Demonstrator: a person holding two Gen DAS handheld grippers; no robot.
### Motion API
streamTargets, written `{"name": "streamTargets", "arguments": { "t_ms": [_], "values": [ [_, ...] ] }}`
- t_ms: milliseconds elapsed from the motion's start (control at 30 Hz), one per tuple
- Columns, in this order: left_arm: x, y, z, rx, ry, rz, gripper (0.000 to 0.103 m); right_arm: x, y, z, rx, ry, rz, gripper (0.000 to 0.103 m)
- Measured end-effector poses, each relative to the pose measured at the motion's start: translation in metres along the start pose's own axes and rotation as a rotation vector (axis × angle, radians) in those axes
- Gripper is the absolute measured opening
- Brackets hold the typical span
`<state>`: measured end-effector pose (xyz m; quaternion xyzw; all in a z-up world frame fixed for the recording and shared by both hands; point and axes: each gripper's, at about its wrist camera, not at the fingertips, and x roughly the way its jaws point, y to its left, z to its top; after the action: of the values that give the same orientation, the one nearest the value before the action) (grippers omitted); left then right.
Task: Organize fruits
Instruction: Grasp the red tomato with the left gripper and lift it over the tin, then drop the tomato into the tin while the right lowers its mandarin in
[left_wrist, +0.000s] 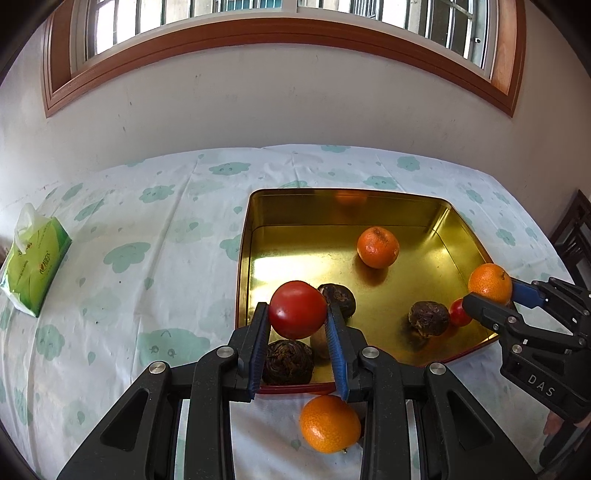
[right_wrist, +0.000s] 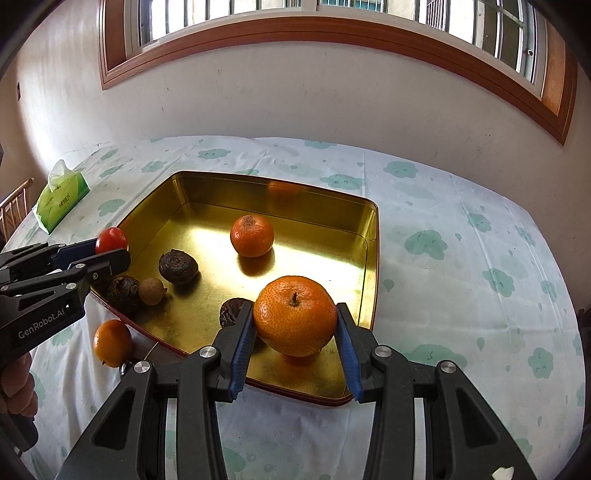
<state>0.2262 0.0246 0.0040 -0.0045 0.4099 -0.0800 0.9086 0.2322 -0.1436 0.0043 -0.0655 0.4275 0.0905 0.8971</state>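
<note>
My left gripper (left_wrist: 297, 314) is shut on a red tomato-like fruit (left_wrist: 297, 301), held over the near left corner of a gold tin tray (left_wrist: 244, 258). My right gripper (right_wrist: 294, 310) is shut on an orange (right_wrist: 294, 317) above the tray's near right part (right_wrist: 373, 258). Each gripper shows in the other view with its fruit: right gripper (left_wrist: 491, 295), left gripper (right_wrist: 110, 249). In the tray lie another orange (left_wrist: 378, 246), several dark wrinkled fruits (left_wrist: 428, 318), a small red fruit (left_wrist: 460, 312) and a brown longan (right_wrist: 151, 291). A third orange (left_wrist: 330, 424) sits on the cloth outside the tray's near edge.
A green tissue pack (left_wrist: 35, 264) lies far left on the cloud-print tablecloth (right_wrist: 461, 258). The table stands against a white wall under a wood-framed window. A wooden chair (right_wrist: 14, 206) stands past the left edge. A hand (right_wrist: 16, 387) grips the left tool.
</note>
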Motion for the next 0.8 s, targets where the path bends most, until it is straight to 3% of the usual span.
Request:
{"name": "streamTargets", "arguments": {
  "t_ms": [300, 800],
  "values": [
    [0.014, -0.001, -0.006, -0.008, 0.033, 0.008, 0.031, 0.011, 0.0, -0.003, 0.007, 0.021, 0.009, 0.039],
    [0.013, -0.005, -0.009, 0.003, 0.024, 0.044, 0.033, 0.014, -0.001, -0.004, 0.025, 0.029, 0.006, 0.042]
  ]
}}
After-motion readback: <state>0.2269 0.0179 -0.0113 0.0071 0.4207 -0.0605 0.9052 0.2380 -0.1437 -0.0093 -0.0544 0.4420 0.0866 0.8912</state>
